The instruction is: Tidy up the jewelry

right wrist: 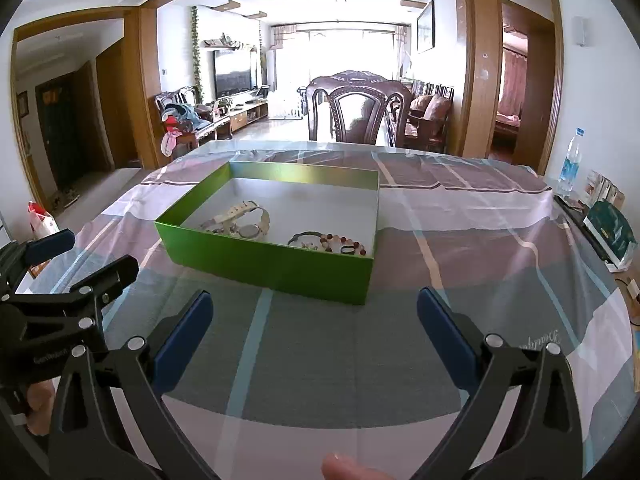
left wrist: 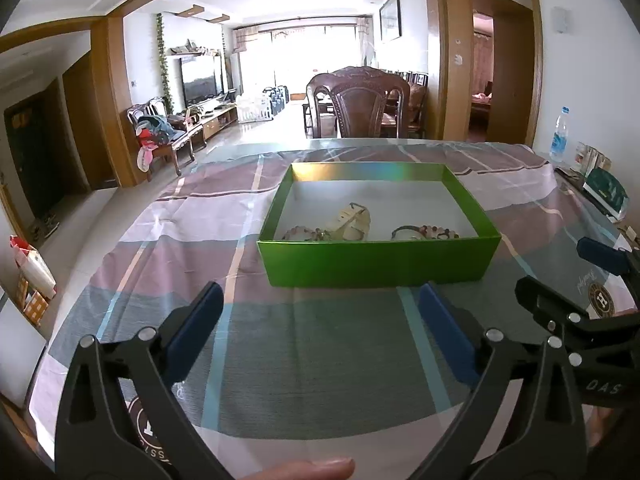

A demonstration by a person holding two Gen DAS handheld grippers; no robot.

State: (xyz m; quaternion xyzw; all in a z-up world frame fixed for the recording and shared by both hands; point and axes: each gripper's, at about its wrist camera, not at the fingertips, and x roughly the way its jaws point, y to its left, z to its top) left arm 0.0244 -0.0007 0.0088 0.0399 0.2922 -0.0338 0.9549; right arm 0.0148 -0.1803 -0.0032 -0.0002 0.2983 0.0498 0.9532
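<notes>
Left wrist view. The left gripper stands with its jaws spread wide and nothing between them, held above the striped tablecloth. The green box sits at 12 o'clock, just beyond the fingertips. Inside lie a pale watch near centre, a beaded bracelet touching its 8 o'clock side, and a dark bangle with beads at 3 o'clock of the watch. The near wall hides the lower part of these pieces. The right gripper shows at 3 o'clock, likewise spread and empty.

Right wrist view. The right gripper is agape and empty; the box lies at 11 o'clock. The watch and the bangle group rest apart on the box floor. Whether the beads are one strand or several tangled I cannot tell.

Risks, as judged:
- The watch and bracelet touch; lifting one may drag the other.
- Descending fingers may catch the near wall and shove the light box across the cloth.
- Loose cloth may bunch under a sliding box.
- A bottle at 2 o'clock stands well clear.
</notes>
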